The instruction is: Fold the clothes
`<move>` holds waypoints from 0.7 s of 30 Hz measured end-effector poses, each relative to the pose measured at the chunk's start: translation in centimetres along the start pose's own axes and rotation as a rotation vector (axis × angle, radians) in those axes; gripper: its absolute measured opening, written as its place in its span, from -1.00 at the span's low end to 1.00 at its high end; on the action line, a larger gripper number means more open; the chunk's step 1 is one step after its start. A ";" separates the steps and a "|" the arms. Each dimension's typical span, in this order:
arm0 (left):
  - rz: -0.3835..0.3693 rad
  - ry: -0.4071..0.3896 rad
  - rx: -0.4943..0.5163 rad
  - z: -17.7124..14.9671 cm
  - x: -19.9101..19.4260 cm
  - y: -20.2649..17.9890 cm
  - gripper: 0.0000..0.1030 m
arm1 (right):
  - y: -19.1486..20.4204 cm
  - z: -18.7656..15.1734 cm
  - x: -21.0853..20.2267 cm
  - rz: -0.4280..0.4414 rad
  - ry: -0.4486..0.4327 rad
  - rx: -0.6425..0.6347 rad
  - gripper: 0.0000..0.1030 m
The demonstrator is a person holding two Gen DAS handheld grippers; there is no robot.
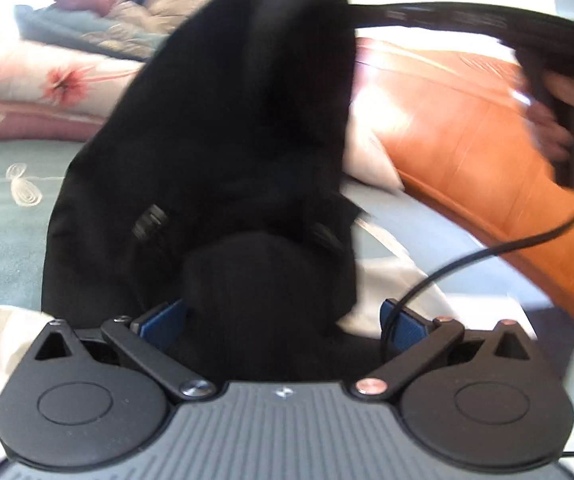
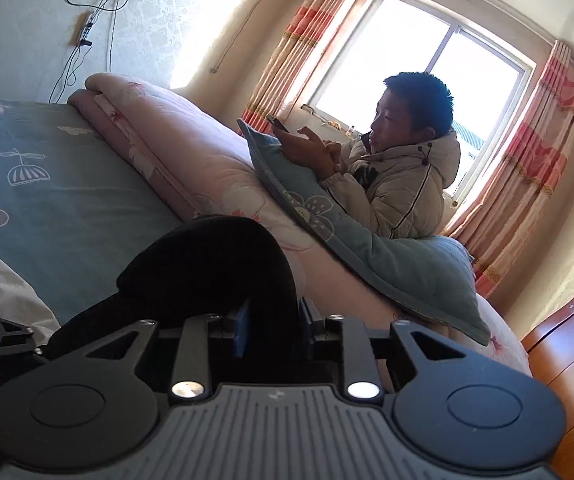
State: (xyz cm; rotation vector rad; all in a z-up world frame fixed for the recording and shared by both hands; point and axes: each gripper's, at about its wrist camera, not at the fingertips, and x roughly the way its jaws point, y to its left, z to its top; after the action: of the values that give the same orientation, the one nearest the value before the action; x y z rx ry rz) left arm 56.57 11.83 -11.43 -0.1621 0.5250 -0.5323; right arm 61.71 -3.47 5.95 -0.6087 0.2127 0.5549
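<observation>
The left gripper (image 1: 283, 322) has its jaws wide apart, with black clothing (image 1: 227, 128) bunched between them. The right gripper (image 2: 273, 326) pinches the same black clothing above the blue bedsheet (image 2: 67, 208).

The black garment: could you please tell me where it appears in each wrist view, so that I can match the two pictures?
Left wrist view: the black garment fills the centre, rising from between the wide-apart blue pads to the top edge.
Right wrist view: it bulges at lower centre, running down between the narrow-set pads.
Shared landmark: the pink floral quilt, folded on the teal bedsheet.
</observation>
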 end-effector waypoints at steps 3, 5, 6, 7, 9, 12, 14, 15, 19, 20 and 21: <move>-0.064 0.043 0.110 -0.9 -2.6 -1.5 0.99 | -0.4 -0.4 -1.3 -0.011 0.007 -0.021 -0.40; -0.077 0.062 0.189 -1.2 -4.0 -2.3 0.99 | -0.7 -1.2 -2.5 0.020 0.043 -0.052 -0.30; -0.073 0.065 0.227 -1.3 -4.6 -2.5 0.99 | -0.9 -1.9 -3.3 0.041 0.059 -0.067 -0.30; -0.081 0.068 0.246 -1.3 -5.4 -2.6 0.99 | -1.1 -2.8 -4.2 0.063 0.071 -0.080 -0.30; -0.129 0.055 0.229 -0.9 -6.8 -2.3 0.99 | -2.0 -5.0 -5.0 0.025 0.114 -0.072 -0.30; -0.326 -0.008 0.055 -0.1 -8.7 0.1 0.99 | -4.2 -8.5 -4.7 -0.083 0.163 0.017 -0.30; -0.460 -0.066 -0.088 0.3 -9.5 1.9 0.99 | -6.0 -10.6 -3.5 -0.163 0.187 0.129 -0.26; -0.482 -0.093 -0.125 0.5 -9.8 2.5 0.99 | -6.8 -11.4 -2.6 -0.200 0.200 0.205 -0.26; -0.268 -0.147 -0.180 1.7 -9.3 4.1 0.99 | -8.5 -14.0 -0.4 0.026 0.156 0.560 -0.38; -0.169 -0.113 -0.202 2.1 -8.1 4.6 0.99 | -8.0 -14.3 0.0 0.147 0.130 0.610 -0.54; -0.098 -0.075 -0.243 2.4 -6.6 5.4 0.98 | -6.8 -14.4 0.7 0.255 0.135 0.631 -0.63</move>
State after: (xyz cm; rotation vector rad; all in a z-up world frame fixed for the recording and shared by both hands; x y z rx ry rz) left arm 55.31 19.94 -8.04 -0.4398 0.5092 -0.5544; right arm 65.65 -16.32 -2.57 -0.0020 0.5730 0.6515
